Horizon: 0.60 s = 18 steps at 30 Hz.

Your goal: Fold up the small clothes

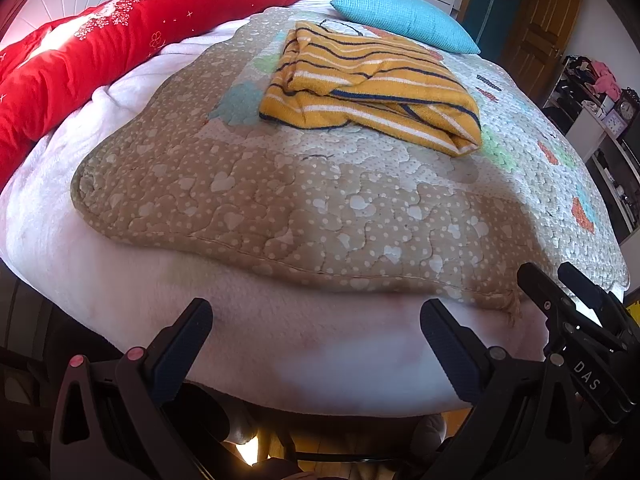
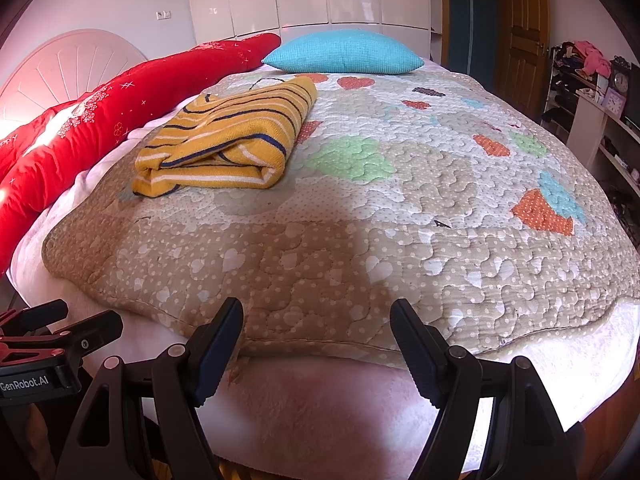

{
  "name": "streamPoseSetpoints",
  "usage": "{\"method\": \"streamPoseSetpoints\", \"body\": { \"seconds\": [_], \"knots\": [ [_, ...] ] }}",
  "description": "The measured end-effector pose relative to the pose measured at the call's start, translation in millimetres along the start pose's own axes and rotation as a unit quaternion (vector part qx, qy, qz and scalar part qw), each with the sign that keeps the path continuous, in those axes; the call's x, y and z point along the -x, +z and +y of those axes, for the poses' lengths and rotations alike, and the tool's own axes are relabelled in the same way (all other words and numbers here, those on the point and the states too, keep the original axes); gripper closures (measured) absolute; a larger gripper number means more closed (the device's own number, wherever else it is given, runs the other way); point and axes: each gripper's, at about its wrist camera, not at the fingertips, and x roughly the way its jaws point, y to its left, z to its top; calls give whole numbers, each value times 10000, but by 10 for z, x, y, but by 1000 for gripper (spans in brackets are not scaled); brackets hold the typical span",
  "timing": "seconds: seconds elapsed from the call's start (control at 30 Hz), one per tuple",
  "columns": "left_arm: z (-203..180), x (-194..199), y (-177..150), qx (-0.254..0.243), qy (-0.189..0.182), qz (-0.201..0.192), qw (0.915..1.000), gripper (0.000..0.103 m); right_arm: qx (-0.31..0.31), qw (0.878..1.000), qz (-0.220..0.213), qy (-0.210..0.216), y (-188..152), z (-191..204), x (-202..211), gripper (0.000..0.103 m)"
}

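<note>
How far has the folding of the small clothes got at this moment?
Done: the yellow striped garment lies folded in a compact bundle on the quilt, near the blue pillow. In hand: nothing; the left gripper and right gripper are both open at the bed's near edge. Left: no other unfolded clothes are visible on the bed.

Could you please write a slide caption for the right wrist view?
Open right claw at bed edge; folded striped yellow garment lies on quilt.
</note>
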Motion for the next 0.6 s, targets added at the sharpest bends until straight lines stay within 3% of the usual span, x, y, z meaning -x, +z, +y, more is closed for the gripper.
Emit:
{"method": "streamPoseSetpoints", "body": {
  "seconds": [0.6],
  "knots": [
    [28, -34, -13, 48, 4, 56, 10000, 0, 85, 10000, -42, -8, -4, 15, 3, 22]
  ]
}}
